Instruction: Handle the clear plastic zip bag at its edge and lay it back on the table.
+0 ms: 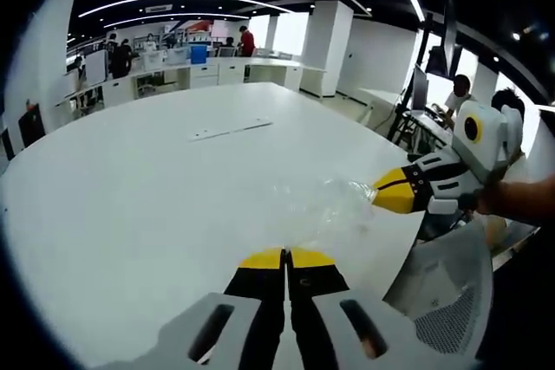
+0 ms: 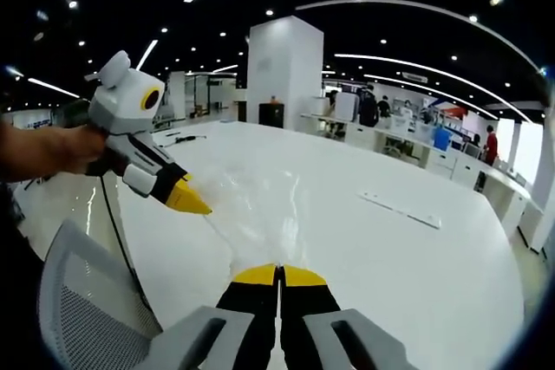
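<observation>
Left gripper (image 1: pixel 286 259), seen along its own yellow-tipped jaws in the left gripper view: the jaws are pressed together on the near edge of the clear plastic zip bag (image 1: pixel 325 210). Right gripper (image 1: pixel 392 192), entering the same view from the right and held by a hand (image 1: pixel 520 201): its yellow tips meet at the far end of the bag, pinching that edge. The bag spans the gap between the two grippers, stretched out low above the white surface (image 1: pixel 156 197) near its rounded edge; whether its underside touches the surface cannot be told.

In the right gripper view the arrangement repeats: the right gripper (image 2: pixel 279 276) is closed on one edge of the bag (image 2: pixel 256 214), and the left gripper (image 2: pixel 192 200), carried by a hand (image 2: pixel 61 152), holds the opposite edge with its tips together.

Beyond the bag, toward the middle of the surface, lies a thin flat white strip (image 1: pixel 231 129), well apart from the bag. Beside the near edge of the surface, below the bag, stands a grey mesh chair back (image 1: pixel 447 296). Farther from the bag, past the surface, the room shows white desks (image 1: pixel 199 71), a large white pillar (image 2: pixel 284 71), and several people, one in red (image 1: pixel 248 41).
</observation>
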A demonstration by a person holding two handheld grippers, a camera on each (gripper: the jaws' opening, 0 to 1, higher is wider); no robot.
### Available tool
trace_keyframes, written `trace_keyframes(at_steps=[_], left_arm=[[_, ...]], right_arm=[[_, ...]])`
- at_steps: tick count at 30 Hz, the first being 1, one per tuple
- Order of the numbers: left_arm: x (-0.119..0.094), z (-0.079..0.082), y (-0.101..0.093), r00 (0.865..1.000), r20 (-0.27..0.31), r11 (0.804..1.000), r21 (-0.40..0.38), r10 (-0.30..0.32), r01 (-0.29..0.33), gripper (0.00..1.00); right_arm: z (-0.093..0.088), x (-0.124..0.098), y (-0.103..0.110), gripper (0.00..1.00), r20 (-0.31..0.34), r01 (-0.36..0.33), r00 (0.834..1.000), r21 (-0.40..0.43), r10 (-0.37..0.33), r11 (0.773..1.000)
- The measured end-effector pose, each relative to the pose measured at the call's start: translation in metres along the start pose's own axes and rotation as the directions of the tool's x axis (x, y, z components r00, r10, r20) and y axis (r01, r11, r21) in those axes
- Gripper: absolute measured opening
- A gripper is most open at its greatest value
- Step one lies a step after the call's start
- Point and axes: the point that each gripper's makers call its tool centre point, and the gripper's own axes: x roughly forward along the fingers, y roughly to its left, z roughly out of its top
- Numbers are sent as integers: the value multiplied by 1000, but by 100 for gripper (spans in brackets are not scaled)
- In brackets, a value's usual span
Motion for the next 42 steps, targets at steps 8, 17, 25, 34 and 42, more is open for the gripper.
trace_keyframes(at_steps=[8,17,25,34,42], left_arm=[[0,0,0,1000,1,1000,-1,-1,1,0],[0,-1,1,1000,-2,1000,-1,-1,1,0],[1,2,-9,999,16,998,42,-36,35,0],[7,3,-28,996,12,993,78,-86,85,0],[9,8,-45,992,23,987,109,-121,118,2]], right_arm=[[1,-2,0,0,3,5,1000,4,-5,1000],[2,-1,3,0,-2,2,1000,-1,-2,1000],[2,-1,6,0,-7,-16,1000,-16,16,1000],[6,1,8,0,5,-26,1000,-32,26,999],[10,2,7,0,17,-12,1000,-28,12,1000]])
